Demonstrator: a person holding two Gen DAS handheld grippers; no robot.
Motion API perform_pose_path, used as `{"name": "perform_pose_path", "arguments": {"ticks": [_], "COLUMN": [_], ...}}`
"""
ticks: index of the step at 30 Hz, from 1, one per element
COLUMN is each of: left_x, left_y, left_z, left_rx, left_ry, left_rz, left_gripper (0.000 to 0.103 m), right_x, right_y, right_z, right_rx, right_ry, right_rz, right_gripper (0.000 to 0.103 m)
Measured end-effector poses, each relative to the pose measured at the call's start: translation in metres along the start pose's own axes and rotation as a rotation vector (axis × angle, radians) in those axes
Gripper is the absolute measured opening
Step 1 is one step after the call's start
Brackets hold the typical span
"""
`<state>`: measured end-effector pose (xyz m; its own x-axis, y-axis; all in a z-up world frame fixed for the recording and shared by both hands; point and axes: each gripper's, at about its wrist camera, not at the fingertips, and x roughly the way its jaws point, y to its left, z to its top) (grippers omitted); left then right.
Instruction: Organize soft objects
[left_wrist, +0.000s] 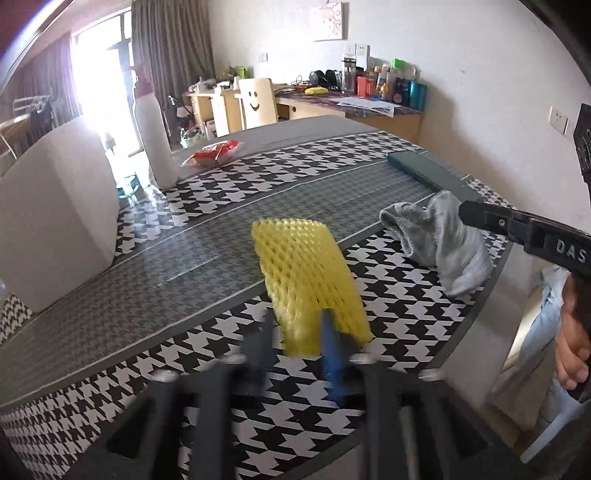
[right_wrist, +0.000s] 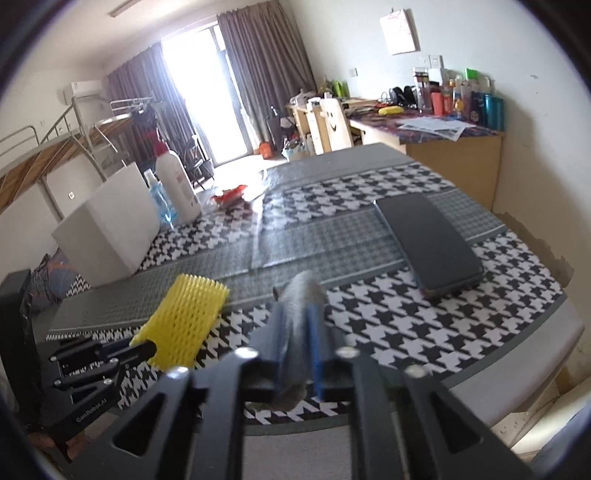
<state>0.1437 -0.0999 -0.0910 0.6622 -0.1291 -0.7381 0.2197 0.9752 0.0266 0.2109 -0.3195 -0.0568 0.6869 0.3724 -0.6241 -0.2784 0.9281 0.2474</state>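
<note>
A yellow foam net sleeve (left_wrist: 308, 280) is held at its near end by my left gripper (left_wrist: 295, 332), shut on it just above the houndstooth table (left_wrist: 406, 295). It also shows in the right wrist view (right_wrist: 184, 321), with the left gripper (right_wrist: 142, 349) at its near end. A grey sock (left_wrist: 439, 243) hangs from my right gripper (left_wrist: 463, 214), which comes in from the right. In the right wrist view the right gripper (right_wrist: 298, 321) is shut on the grey sock (right_wrist: 301, 295), between its blue pads.
A white box (left_wrist: 55, 221) stands at the left with a white bottle (left_wrist: 155, 140) and a blue bottle (right_wrist: 160, 199) behind it. A dark flat case (right_wrist: 428, 240) lies at the right. A red packet (left_wrist: 214, 153) lies at the far side. A desk stands beyond the table.
</note>
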Motion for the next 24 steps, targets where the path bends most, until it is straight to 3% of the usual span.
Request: {"name": "perform_pose_path", "arguments": {"ticks": [1,2,3,13,20,24], "left_x": [0.000,-0.001,0.000,0.024,0.025,0.026], "left_y": [0.000,0.000,-0.002,-0.007,-0.004,-0.005], "left_z": [0.000,0.000,0.001,0.010,0.008,0.008], "left_rx": [0.001,0.002,0.007,0.024,0.010,0.013], "left_ry": [-0.007,-0.021,-0.022,0.032,0.038,0.042], "left_rz": [0.005,0.009,0.013,0.037,0.024,0.000], "left_gripper": [0.065,0.066,0.066,0.066,0.066,0.054], "right_x": [0.003,0.004,0.004,0.030,0.042,0.048], "right_y": [0.000,-0.001,-0.002,0.004,0.006,0.009], "right_z": [-0.001,-0.003,-0.004,-0.012,-0.014,-0.013], "right_rx": [0.001,0.002,0.002,-0.047,-0.065,-0.086], "right_ry": [0.002,-0.002,-0.005,0.083,0.121,0.130], "right_rz": [-0.004,-0.008,-0.008,-0.053,-0.133,-0.189], "right_gripper": [0.048,0.059,0.060,0.060,0.060,0.060]}}
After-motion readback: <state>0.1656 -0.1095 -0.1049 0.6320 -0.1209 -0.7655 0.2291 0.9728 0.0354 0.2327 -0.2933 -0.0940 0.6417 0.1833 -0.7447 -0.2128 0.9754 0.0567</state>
